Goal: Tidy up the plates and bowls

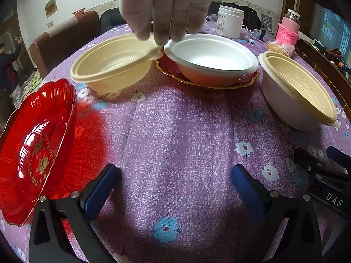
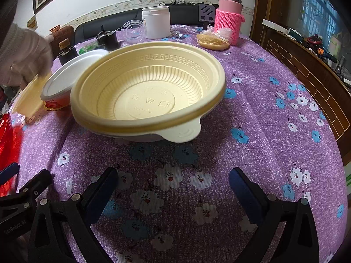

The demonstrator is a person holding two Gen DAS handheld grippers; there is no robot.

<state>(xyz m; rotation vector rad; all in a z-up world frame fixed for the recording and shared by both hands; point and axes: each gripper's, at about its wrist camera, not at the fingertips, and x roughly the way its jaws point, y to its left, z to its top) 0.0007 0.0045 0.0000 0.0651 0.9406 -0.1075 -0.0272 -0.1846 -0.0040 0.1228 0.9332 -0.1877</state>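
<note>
My left gripper (image 1: 174, 182) is open and empty above the purple cloth. A red plate (image 1: 33, 144) lies at its left. A gloved hand (image 1: 166, 11) grips the rim of a cream bowl (image 1: 111, 65) at the back left. A white bowl (image 1: 210, 59) sits on a red gold-rimmed plate (image 1: 245, 82) behind. A cream bowl nested in a pale bowl (image 1: 294, 92) stands at the right. My right gripper (image 2: 173, 184) is open and empty just in front of that nested bowl (image 2: 149, 92).
A white jar (image 2: 156, 22), a pink-sleeved flask (image 2: 229, 19), a clear lid (image 2: 133, 31) and a bag of food (image 2: 214, 40) stand at the table's far side. A wooden cabinet (image 2: 307, 65) lines the right. Chairs (image 1: 65, 37) stand at the back left.
</note>
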